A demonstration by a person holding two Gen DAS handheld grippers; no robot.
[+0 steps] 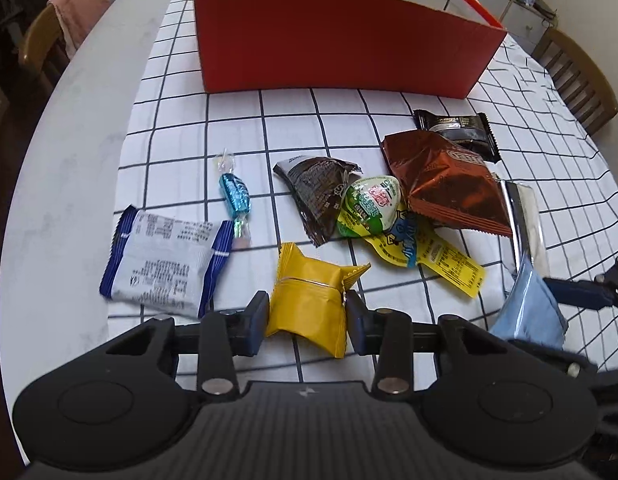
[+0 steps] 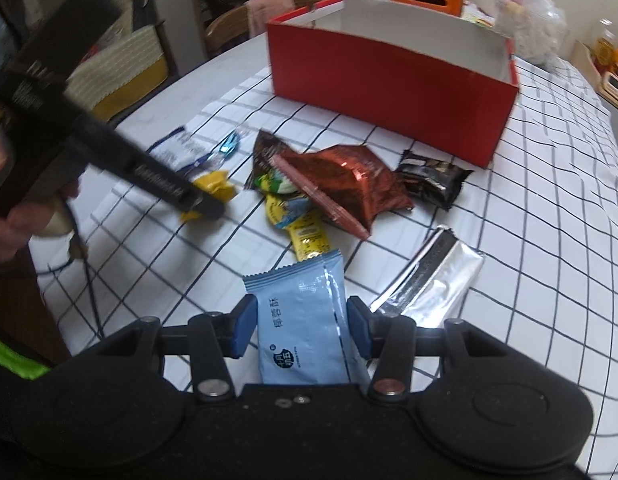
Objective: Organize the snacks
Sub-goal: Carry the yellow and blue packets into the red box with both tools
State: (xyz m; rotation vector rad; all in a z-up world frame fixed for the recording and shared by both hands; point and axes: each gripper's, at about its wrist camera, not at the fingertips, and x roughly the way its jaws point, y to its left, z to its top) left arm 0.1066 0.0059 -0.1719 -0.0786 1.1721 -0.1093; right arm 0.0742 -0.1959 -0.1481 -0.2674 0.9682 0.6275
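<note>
Both grippers are clamping packets: left gripper [image 1: 307, 316] squeezing yellow packet [image 1: 309, 304], right gripper [image 2: 301, 330] pinching blue packet [image 2: 305, 320]; slick wrappers risk slipping before reaching the red box [image 1: 341, 40].

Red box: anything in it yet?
Cannot tell. The red box is open-topped; only bare white inner walls show, the floor is hidden. Snacks lie outside.

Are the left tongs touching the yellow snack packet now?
Touching. In the left wrist view both pads of the left tongs press against the sides of the yellow snack packet, and no gap shows on either side.
</note>
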